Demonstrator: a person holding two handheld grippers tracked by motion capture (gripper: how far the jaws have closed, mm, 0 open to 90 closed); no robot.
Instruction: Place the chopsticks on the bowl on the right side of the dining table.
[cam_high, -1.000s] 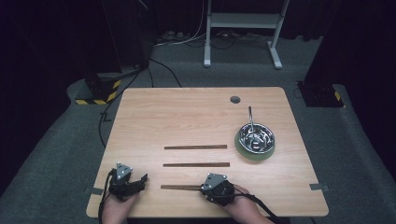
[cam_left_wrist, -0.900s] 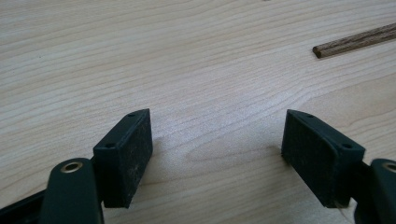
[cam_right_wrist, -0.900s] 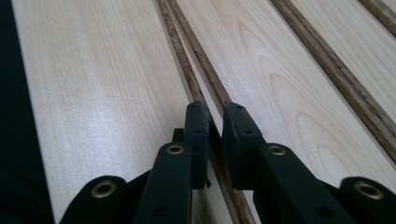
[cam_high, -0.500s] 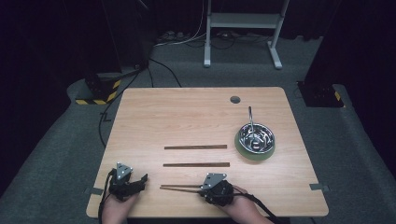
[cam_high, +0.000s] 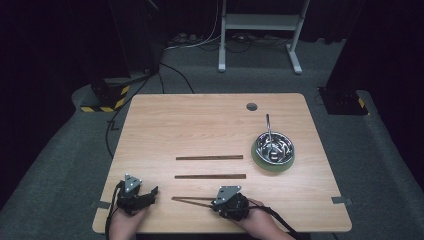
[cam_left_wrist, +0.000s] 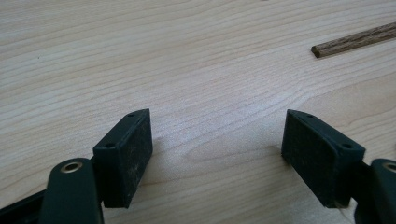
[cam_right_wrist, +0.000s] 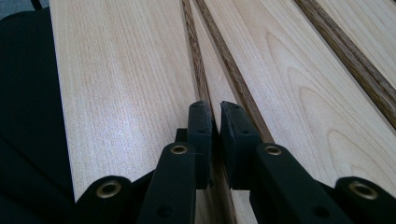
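Thin dark wooden sticks lie on the light wooden table (cam_high: 165, 125): a far stick (cam_high: 209, 158), a middle stick (cam_high: 210, 176), and a near pair (cam_high: 192, 199) joined at their left tips. My right gripper (cam_high: 214, 201) sits at the pair's right end. In the right gripper view its jaws (cam_right_wrist: 215, 116) are nearly together on one stick (cam_right_wrist: 194, 51), and the other stick (cam_right_wrist: 229, 60) runs under the right jaw. My left gripper (cam_high: 152, 194) rests open at the front left, with bare table between its pads (cam_left_wrist: 217, 140) and a stick tip (cam_left_wrist: 350, 42) beyond.
A shiny metal bowl (cam_high: 273, 147) on a green base stands at the right, with a metal handle (cam_high: 268, 125) sticking up from it. A round cable hole (cam_high: 251, 106) is near the far edge. The table's front edge is just behind both hands.
The near sticks read as one line before and now splay into a narrow V toward the right gripper. The left gripper has stayed put.
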